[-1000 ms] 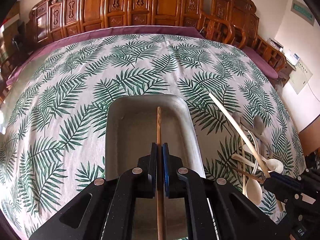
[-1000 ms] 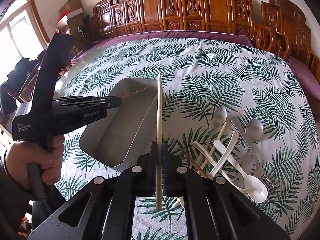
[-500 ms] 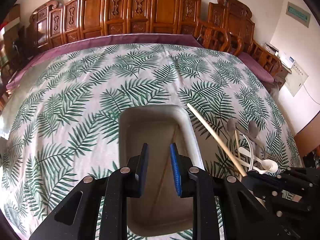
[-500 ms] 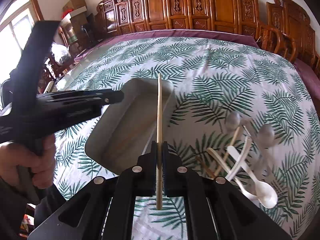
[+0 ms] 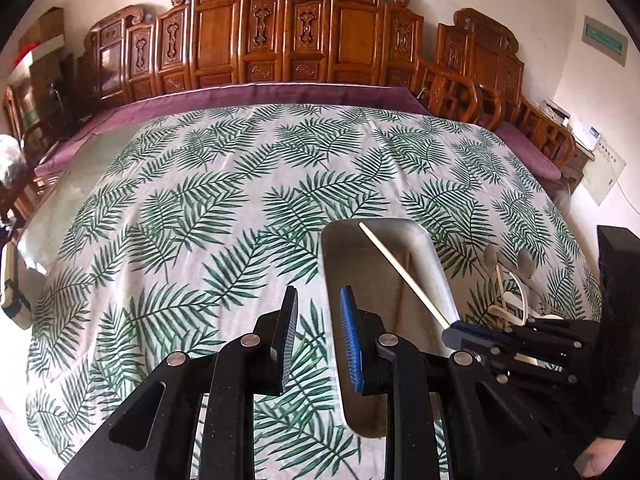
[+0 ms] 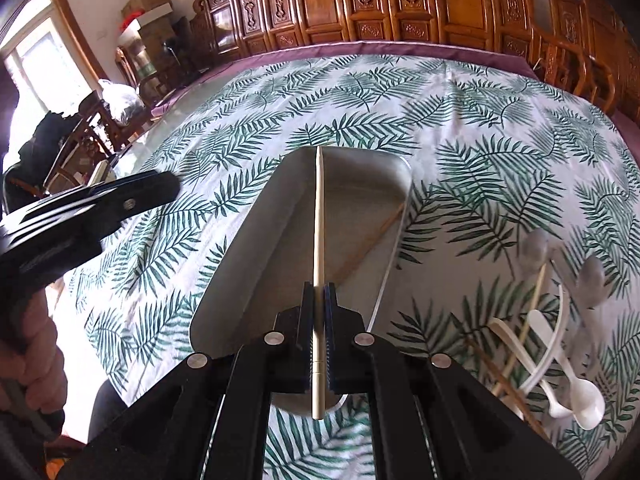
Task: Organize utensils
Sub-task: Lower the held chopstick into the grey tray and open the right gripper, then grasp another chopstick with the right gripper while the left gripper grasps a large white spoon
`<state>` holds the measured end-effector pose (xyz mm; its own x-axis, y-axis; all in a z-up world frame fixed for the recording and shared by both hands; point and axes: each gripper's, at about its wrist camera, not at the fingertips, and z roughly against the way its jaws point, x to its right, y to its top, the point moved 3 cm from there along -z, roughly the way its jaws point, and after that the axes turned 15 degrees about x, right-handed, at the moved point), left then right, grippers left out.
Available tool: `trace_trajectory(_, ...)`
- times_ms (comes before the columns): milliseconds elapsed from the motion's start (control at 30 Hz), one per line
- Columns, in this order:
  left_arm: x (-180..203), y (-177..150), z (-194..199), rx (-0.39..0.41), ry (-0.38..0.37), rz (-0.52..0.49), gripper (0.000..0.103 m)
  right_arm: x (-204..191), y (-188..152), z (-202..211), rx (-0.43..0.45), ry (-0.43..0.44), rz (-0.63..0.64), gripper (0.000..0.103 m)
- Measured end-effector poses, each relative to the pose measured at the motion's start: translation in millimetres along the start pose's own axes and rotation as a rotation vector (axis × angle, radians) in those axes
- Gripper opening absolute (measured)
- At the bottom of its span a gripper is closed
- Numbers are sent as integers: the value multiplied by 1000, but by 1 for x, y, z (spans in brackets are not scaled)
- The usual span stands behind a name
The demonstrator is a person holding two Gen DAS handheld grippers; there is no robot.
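Note:
A grey metal tray [image 6: 352, 172] [image 5: 436, 264] lies on the leaf-print tablecloth. My right gripper [image 6: 319, 300] is shut on a pale chopstick [image 6: 318, 216] and holds it over the tray; it also shows in the left wrist view [image 5: 400, 272]. A brown wooden chopstick [image 6: 376, 236] lies inside the tray by its right wall. My left gripper [image 5: 318, 312] is open and empty, over the cloth at the tray's left edge. Right of the tray lies a pile of utensils [image 6: 556, 320]: metal spoons, white plastic spoons and chopsticks.
Carved wooden chairs [image 5: 288, 40] line the far side and right edge of the table. A purple undercloth [image 5: 260, 92] shows at the far rim. The left gripper's body [image 6: 80, 208] shows at the left of the right wrist view.
My left gripper opened and released the brown chopstick into the tray, then drew back and to the left. My right gripper carried the pale chopstick leftward over the tray.

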<state>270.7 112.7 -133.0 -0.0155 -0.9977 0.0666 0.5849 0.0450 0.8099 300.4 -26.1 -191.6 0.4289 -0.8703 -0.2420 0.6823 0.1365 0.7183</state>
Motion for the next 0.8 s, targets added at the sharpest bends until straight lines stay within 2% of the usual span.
trace_trajectory(200,-9,-3,6,1,14,-1,20,-4,3,-7,6,10,-1,8)
trace_trajectory(367,-5,-5,10,2,5,-10,20,4,4,11,40,45,-8,8)
trace_trajectory(533,16,-6,17,13,-28,-40,21,32,2,49,89,16,50,8)
trace_trajectory(800,66,-8,25,26,-105,-80,28,107,-12,105,130,-87,59,8)
